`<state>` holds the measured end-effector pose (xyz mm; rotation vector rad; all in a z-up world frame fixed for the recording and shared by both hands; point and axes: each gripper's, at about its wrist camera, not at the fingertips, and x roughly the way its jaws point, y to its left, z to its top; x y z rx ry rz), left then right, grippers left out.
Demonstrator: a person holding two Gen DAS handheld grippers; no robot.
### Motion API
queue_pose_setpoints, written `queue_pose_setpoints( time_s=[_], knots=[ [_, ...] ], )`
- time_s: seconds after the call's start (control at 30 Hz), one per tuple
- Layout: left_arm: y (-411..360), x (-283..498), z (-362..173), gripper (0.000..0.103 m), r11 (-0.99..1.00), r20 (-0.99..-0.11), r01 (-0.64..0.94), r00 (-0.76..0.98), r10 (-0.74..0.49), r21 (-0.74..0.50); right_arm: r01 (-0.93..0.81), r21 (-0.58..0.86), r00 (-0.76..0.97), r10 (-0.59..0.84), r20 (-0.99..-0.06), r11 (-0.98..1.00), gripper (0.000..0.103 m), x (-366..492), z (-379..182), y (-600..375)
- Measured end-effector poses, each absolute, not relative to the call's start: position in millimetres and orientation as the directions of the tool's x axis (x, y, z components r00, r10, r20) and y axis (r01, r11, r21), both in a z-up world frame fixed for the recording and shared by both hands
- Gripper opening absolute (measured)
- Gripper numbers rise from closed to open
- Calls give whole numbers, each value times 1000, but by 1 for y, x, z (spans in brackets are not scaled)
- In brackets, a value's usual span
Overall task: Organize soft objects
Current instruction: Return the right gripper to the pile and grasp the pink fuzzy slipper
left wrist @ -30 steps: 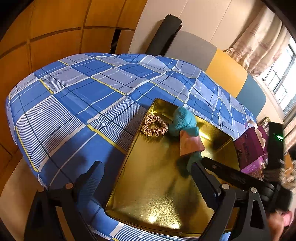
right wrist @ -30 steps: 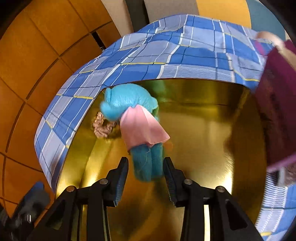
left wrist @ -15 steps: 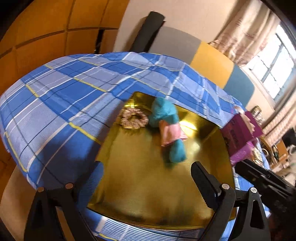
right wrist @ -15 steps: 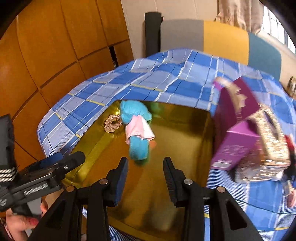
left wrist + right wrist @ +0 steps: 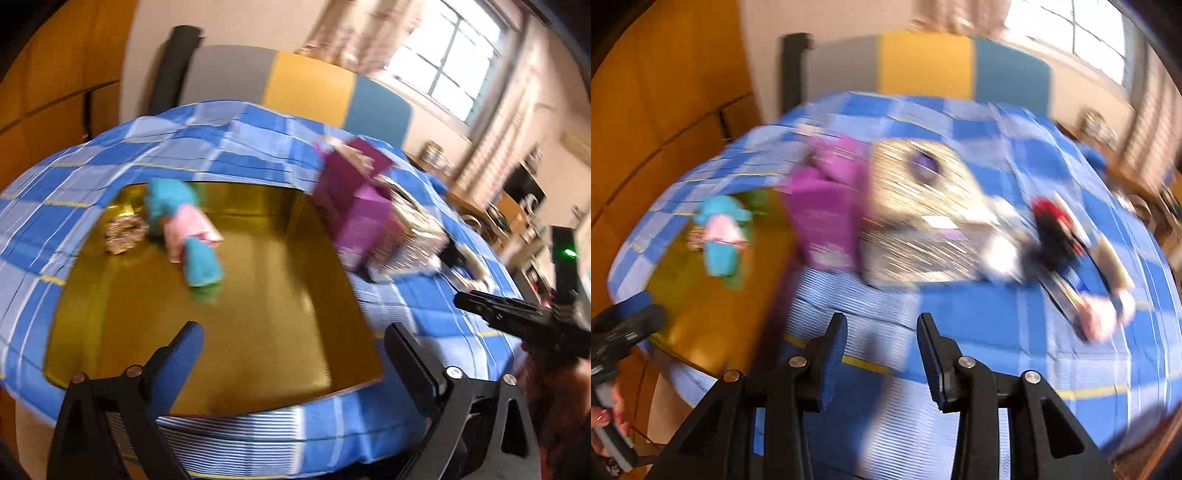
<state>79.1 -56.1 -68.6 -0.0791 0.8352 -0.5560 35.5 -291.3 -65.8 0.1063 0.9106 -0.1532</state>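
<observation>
The left gripper (image 5: 291, 347) is opening wide, and nothing is between its jaws. The right gripper (image 5: 882, 354) has a small gap between its blue pads, and nothing is in it either. A second ago the right gripper hung right over the teal soft toy (image 5: 184, 229). Now it has pulled away and faces the other end of the bed.

So the toy seems put away. It lies flat in the gold tray (image 5: 258, 332), just beside the scrunchie (image 5: 123, 233). I think more soft things come next.

The tray sits on a blue checked cover (image 5: 979, 325). Just past the tray is a purple box (image 5: 827, 214) with a shiny gold bag (image 5: 916, 206) next to it. Further along lies a blurry heap of black, red and white things (image 5: 1056, 236); I cannot tell what they are.

Far back are a padded board in grey, yellow and blue (image 5: 306, 88), wooden wall panels and a bright window (image 5: 454, 62).
</observation>
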Motion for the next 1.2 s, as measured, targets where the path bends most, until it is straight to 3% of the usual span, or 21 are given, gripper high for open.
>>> queue_pose_setpoints(
  time_s=[0.27,0.53,0.87,1.0,1.1,1.2],
  knots=[
    [-122,47,-69,102,778,-687,564,449,-571,-279,450,77,502,-181,-846,890,40,-6,-90,-408],
    [-167,29,-76,102,747,-724,620,398,-564,-242,688,186,465,-228,-856,702,43,-24,-92,-533],
    [-195,24,-85,102,746,-762,634,375,-528,-205,752,377,485,-68,-872,541,54,5,-119,-614],
    [-211,22,-86,102,735,-772,653,366,-519,-184,757,371,467,-47,-883,538,57,17,-133,-620],
    [-227,21,-87,102,721,-779,671,356,-516,-171,735,351,459,-45,-887,580,55,22,-139,-616],
    [-249,21,-86,102,699,-785,691,323,-529,-186,711,289,443,-90,-892,641,44,25,-132,-610]
  ],
)
